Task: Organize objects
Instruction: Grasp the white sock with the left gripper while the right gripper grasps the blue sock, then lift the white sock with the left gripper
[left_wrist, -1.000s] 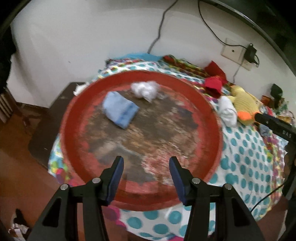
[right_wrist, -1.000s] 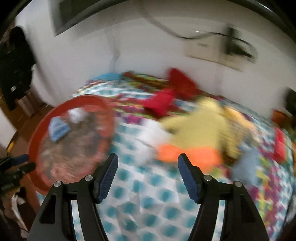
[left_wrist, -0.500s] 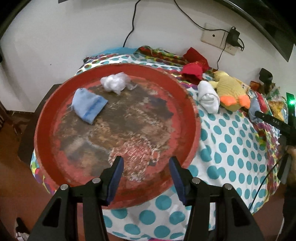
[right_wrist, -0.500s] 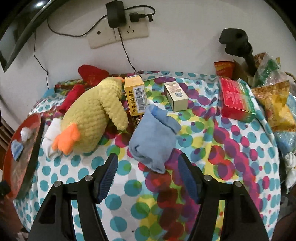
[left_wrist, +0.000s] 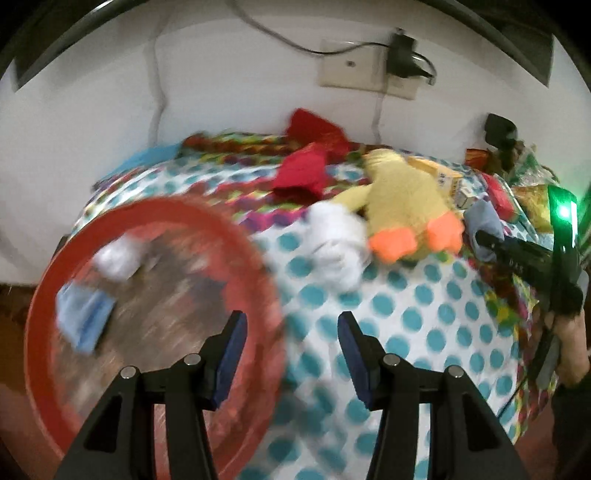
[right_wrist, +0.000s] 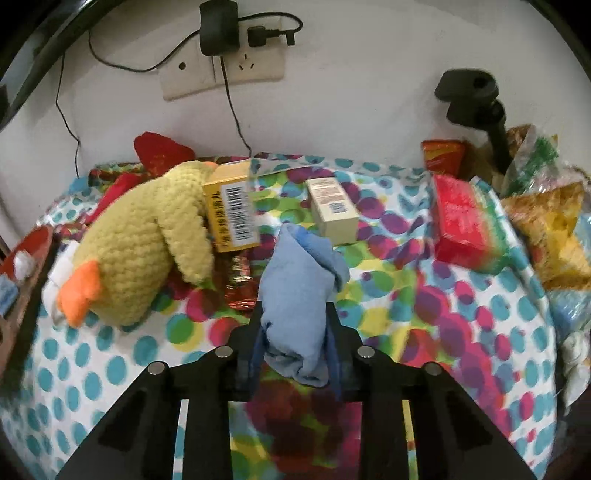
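Note:
My right gripper is shut on a light blue rolled cloth on the polka-dot tablecloth; the cloth also shows in the left wrist view. My left gripper is open and empty, over the right rim of a worn red round tray. The tray holds a blue cloth and a white wad. A yellow knitted duck lies left of the held cloth, beside a white rolled sock.
A yellow box and a cream box stand behind the cloth. A red packet and snack bags sit right. Red cloths lie by the wall. A socket with charger is above.
My right gripper has closed on the light blue cloth. My left gripper has swung right, so the tray sits further left in its view.

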